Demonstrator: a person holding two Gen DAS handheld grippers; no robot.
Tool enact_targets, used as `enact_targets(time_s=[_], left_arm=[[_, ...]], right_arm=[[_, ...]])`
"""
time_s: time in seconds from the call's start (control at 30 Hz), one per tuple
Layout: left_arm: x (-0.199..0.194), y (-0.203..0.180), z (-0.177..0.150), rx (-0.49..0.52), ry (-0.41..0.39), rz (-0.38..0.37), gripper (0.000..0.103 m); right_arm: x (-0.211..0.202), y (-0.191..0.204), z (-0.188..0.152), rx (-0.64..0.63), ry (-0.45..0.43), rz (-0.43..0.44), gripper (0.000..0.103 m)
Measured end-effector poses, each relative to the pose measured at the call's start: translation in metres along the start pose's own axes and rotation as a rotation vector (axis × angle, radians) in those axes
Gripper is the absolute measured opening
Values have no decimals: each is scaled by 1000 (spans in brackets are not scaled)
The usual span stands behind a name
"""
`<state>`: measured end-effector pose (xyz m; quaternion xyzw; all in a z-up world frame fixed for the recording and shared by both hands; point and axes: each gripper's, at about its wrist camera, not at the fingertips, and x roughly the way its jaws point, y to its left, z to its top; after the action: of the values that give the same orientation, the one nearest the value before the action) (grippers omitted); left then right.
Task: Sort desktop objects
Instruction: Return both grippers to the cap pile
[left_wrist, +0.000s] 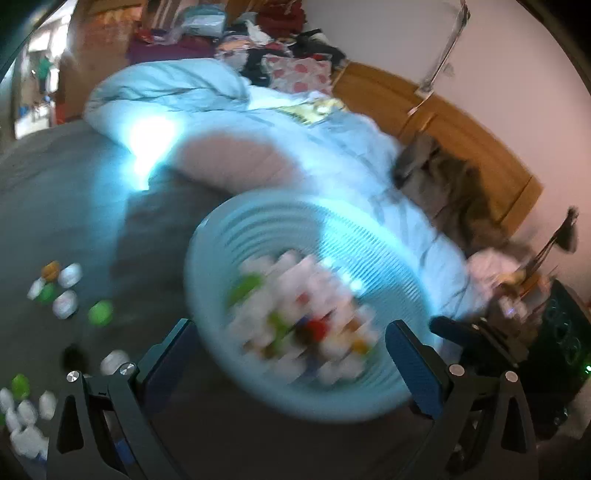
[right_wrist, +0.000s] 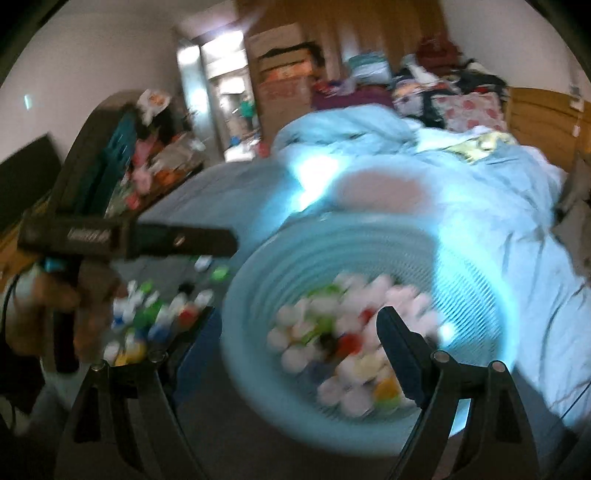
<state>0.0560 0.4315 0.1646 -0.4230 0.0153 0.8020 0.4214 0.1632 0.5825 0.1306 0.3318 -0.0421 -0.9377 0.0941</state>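
A light blue slotted basket (left_wrist: 207, 258) stands on the grey bedsheet, holding several blurred caps (left_wrist: 303, 325) in white, green, red and yellow. My left gripper (left_wrist: 291, 325) is open, its fingers spread either side of the basket's near part with nothing pressed between them. My right gripper (right_wrist: 297, 312) is open too, hanging over the same basket (right_wrist: 240, 295) and its caps (right_wrist: 343, 343). Loose caps (left_wrist: 62, 288) lie on the sheet left of the basket, and more loose caps (right_wrist: 155, 317) show in the right wrist view. A hand (right_wrist: 48, 295) holds the left gripper's dark body (right_wrist: 129, 236).
A pale blue quilt (left_wrist: 166, 92) and a pink pillow (left_wrist: 236, 158) lie beyond the basket. A wooden headboard (left_wrist: 461, 122) runs along the wall. Black equipment (left_wrist: 554, 332) stands at the right. Piled clothes and boxes (right_wrist: 284, 62) fill the room's far end.
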Motion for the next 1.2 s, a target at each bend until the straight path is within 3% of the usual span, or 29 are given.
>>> enact_targets(time_s=[0.13,0.3,0.4,0.53,0.67,0.8,0.9,1.0,1.1,1.2], left_arm=[[-29,37,-53,-26,-10,102,102],[-74,89,-106,-96,-71,283,102],[-100,117,-133,-95,-122,457,102],[-127,162,-168,-163,-147,615,103],[-143,201,-199,-244,-149,703,103],[-149,233,-228,-346,-159,738,103],[-145,240,-243,-367,-153,692,103],[-140,230,-247,-310,-136,613,100],[-133,205,-243,-214,-117,505,90],[-126,176,-235,-112,-110,427,88]], right_arm=[[22,44,-63,-46,112,83,82],[51,64,-109,25,241,165,82],[58,66,-121,50,263,164,82],[61,65,-131,65,286,131,82],[58,58,-132,95,285,93,82],[56,57,-132,88,306,57,82],[61,64,-132,73,317,49,82],[63,71,-132,55,326,50,82],[67,79,-132,30,338,57,82],[69,85,-134,17,344,60,82]])
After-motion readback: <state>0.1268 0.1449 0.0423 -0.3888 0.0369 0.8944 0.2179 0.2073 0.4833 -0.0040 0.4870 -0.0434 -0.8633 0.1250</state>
